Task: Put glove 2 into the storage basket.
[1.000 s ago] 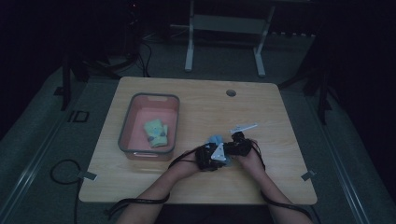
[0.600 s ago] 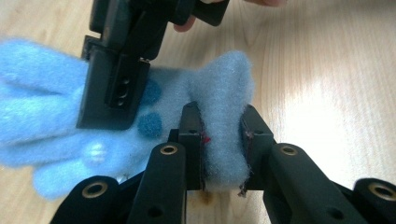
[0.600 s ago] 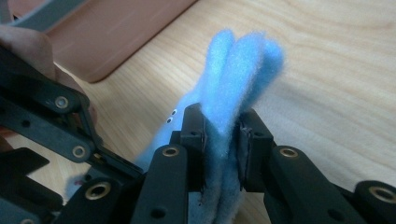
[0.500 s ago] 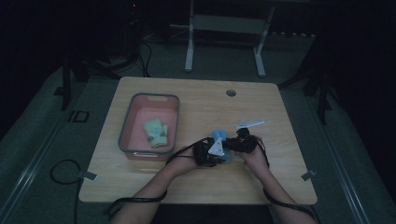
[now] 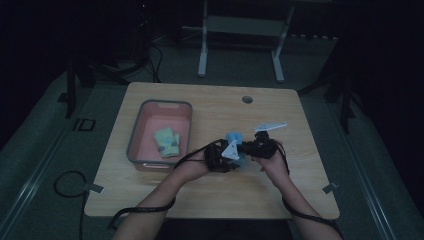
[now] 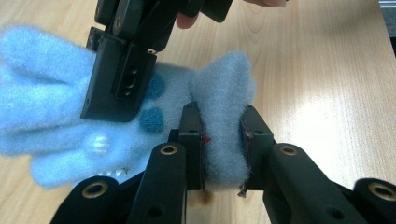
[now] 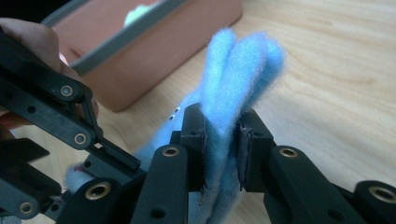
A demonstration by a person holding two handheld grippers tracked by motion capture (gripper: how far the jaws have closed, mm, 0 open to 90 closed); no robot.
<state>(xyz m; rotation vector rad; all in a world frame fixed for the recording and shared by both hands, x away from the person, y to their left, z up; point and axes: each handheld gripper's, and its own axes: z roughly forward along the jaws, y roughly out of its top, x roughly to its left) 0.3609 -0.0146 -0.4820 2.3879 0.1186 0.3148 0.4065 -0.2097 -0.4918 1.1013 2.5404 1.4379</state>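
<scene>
The fluffy blue glove [image 6: 140, 116] is hanging between both tongs, just above the table [image 5: 300, 190]. The left tongs [image 6: 223, 140] are pinching its cuff; the right tongs [image 7: 222, 140] are pinching its fingers. The pink bin [image 5: 145, 150] beside the left tongs is already holding a green glove [image 5: 166, 141]; the blue one is still waiting to go in.

A fluffy light-blue glove [image 6: 116, 126] with darker blue dots is lying stretched over the wooden table, right of centre, near the front edge.
</scene>
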